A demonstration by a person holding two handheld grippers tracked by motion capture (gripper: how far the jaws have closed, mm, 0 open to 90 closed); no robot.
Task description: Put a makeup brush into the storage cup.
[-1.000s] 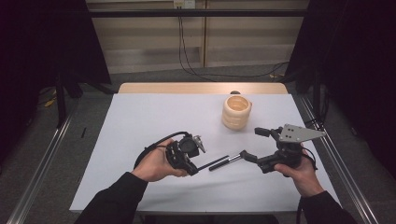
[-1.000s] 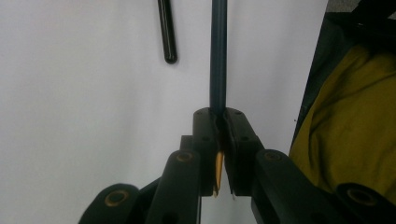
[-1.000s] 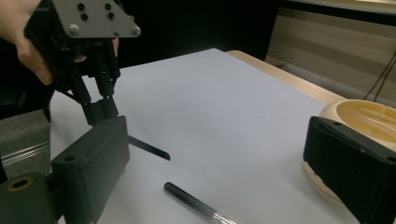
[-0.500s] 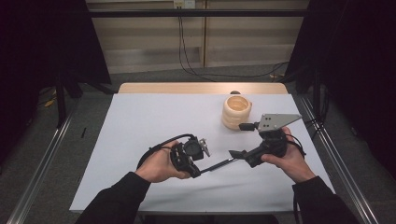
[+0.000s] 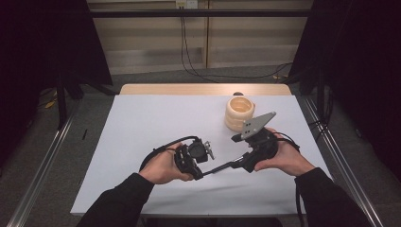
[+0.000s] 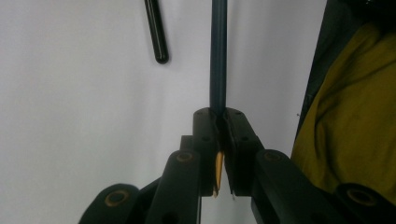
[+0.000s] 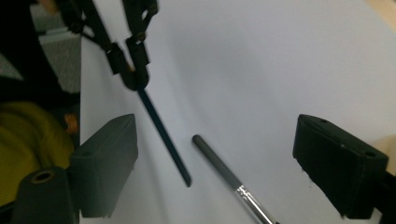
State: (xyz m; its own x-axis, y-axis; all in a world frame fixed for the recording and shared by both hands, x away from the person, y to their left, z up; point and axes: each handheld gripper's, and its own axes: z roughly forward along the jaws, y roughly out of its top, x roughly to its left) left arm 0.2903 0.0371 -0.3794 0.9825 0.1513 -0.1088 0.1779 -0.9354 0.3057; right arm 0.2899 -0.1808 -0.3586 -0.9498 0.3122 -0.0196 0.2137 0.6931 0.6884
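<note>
In my left gripper view the dark pencil [image 6: 218,56] that my left claw [image 6: 218,122] pinches runs out past the top edge, so its far end is cut off. In my right gripper view the grey pen [image 7: 229,175] between my open right claw [image 7: 215,158] jaws leaves the bottom edge. The other claw above is blurred.

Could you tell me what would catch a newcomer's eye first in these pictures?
Most striking is the left gripper, near the front middle of the white table, shut on a dark pencil that juts toward the right gripper. That one's jaws stand wide, have just been closing, and hold nothing; a grey pen lies on the table between them. Behind it stands a tan ribbed cup.
</note>
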